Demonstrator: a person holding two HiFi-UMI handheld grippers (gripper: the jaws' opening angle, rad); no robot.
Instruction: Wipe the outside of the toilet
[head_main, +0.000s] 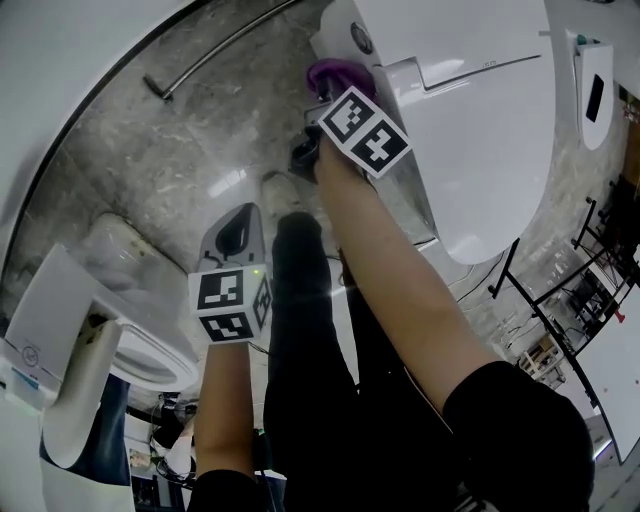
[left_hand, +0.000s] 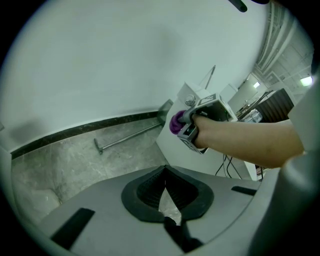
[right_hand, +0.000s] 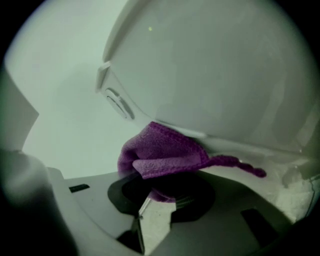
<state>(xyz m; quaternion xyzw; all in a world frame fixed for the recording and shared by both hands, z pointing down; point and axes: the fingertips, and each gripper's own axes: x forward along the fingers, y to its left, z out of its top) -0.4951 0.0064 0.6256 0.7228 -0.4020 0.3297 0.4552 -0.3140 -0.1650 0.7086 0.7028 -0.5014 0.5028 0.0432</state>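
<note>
Cloth, purple microfibre, bunched (right_hand: 165, 155): pinched in right gripper (right_hand: 159, 192) and pressed against glossy white ceramic toilet (head_main: 480, 130) just under the lid's rear edge, evidently to bear on the outer shell. Left gripper (left_hand: 167, 197): jaws closed together, empty, held clear over grey marbled floor (head_main: 190, 150), apparently idle.

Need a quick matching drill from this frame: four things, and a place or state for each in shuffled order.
Things:
1. purple cloth
2. left gripper
3. metal rod
4. toilet lid

Places or states:
A. lying on the grey floor near the wall
B. clamped in the right gripper
C. white, down
D. jaws together on nothing, held over the floor

Pairs: 1-B, 2-D, 3-A, 4-C
</note>
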